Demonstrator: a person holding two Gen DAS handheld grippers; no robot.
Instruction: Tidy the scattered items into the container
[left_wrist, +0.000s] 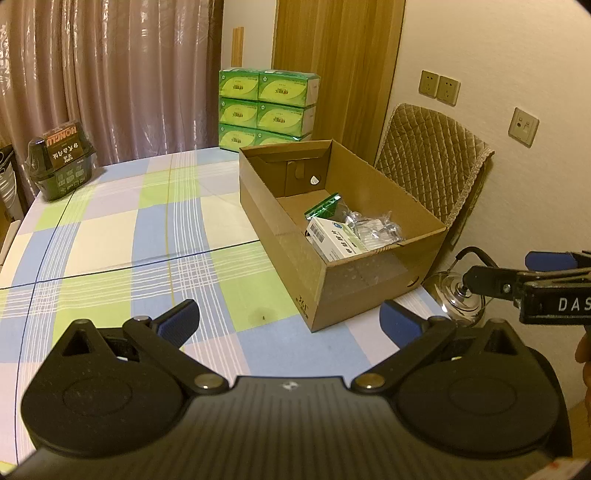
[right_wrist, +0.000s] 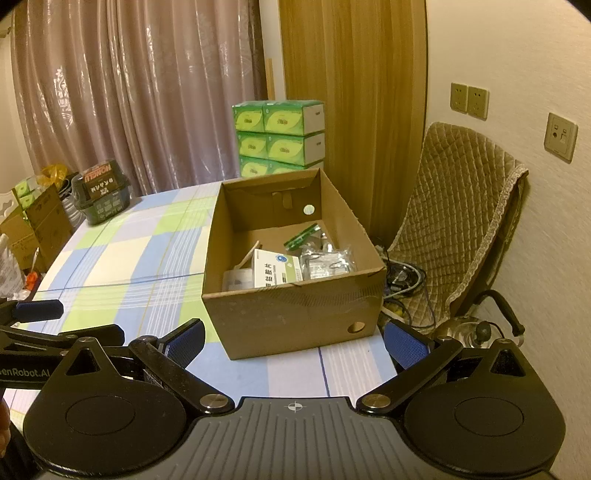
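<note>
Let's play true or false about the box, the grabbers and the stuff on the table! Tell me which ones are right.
1. The cardboard box stands open on the checked tablecloth. True.
2. The box holds nothing. False: a white carton, a clear plastic packet and a green packet lie inside.
3. The left gripper is open and holds nothing. True.
4. The right gripper is clamped on the white carton. False: it is open, short of the box.
5. The dark green tub sits inside the box. False: it stands on the table's far corner.
</note>
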